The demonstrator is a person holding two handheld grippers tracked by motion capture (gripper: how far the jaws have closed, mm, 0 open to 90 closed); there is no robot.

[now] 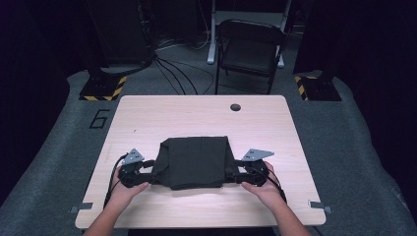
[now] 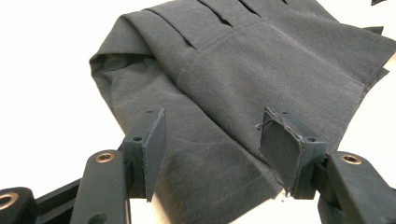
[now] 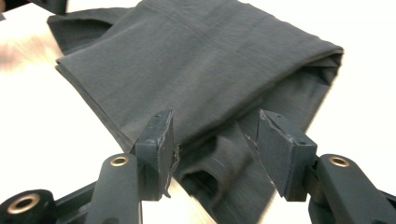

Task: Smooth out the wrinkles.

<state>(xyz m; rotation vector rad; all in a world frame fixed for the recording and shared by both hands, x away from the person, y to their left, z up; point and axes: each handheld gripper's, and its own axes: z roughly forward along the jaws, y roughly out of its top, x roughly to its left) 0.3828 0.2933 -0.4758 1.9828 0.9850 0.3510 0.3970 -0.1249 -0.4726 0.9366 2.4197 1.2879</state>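
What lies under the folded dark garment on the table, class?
The folded dark garment rests on the light wooden table, whose bare top shows all around it. Whatever is beneath or inside its folds is covered and cannot be seen.

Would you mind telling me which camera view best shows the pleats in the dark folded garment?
The left gripper view: the dark folded garment lies close, with its stitched pleats plain near the top. The right gripper view shows its smooth folded layers and no pleats. In the high view it is one dark shape, with no such detail.
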